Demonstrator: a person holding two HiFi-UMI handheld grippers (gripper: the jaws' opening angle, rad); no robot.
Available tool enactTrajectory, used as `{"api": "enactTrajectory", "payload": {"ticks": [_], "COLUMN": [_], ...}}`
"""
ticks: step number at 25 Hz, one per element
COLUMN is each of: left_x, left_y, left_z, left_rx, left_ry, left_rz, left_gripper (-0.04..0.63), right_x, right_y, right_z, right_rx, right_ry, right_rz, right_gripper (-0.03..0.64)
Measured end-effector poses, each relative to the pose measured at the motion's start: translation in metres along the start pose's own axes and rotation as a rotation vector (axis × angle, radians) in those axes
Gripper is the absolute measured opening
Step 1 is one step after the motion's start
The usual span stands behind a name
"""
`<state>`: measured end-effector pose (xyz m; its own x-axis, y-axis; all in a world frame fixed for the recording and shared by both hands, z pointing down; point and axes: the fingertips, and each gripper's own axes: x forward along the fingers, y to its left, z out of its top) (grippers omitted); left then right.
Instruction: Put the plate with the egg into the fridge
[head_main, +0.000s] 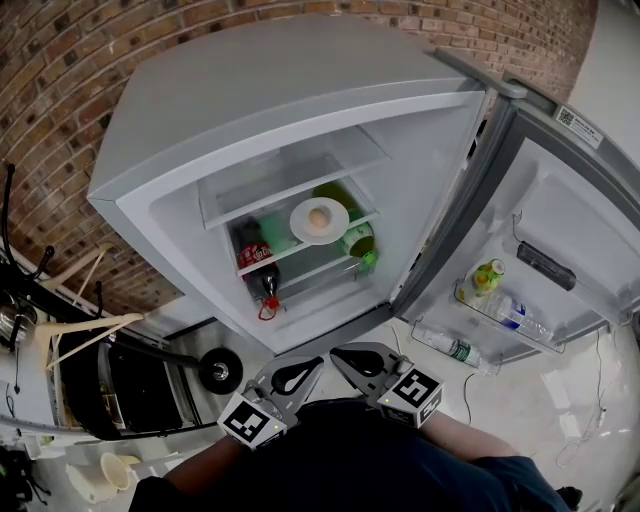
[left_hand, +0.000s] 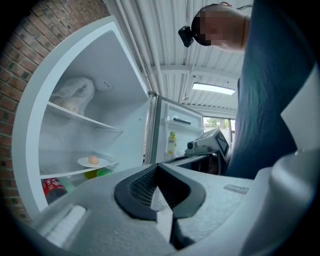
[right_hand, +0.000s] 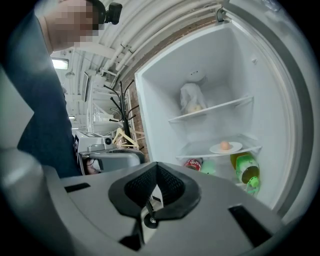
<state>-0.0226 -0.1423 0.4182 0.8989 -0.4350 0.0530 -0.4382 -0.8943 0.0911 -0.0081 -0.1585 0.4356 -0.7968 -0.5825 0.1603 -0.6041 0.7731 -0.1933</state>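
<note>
At bottom centre of the head view, your left gripper (head_main: 305, 368) sits close against your body, jaws together on nothing. Straight ahead of it, the plate (head_main: 319, 221) with the egg (head_main: 318, 215) already rests at the front edge of the middle shelf (head_main: 285, 254) of the fridge (head_main: 250, 90), well apart from both grippers. Your right gripper (head_main: 350, 358), likewise closed and empty, lies nearer the open door (head_main: 570, 230).

Left claw (head_main: 317, 362) closed, right claw (head_main: 336, 352) closed
</note>
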Motion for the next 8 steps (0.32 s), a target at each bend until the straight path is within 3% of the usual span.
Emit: {"api": "enactTrajectory", "payload": {"ticks": [8], "left_x": [-0.0015], "left_y": [0.0034], "left_z": [0.0005], "left_rx": [-0.001], "left_ry": [0.001], "left_rz": [0.006], "left_gripper": [-0.002], "right_x": [0.0016], "right_y": [-0.0008], "right_z": [-0.0001], "right_rx": [0.005], "right_ry": [-0.001], "right_rz": [-0.007], "right_gripper": [0.010]}}
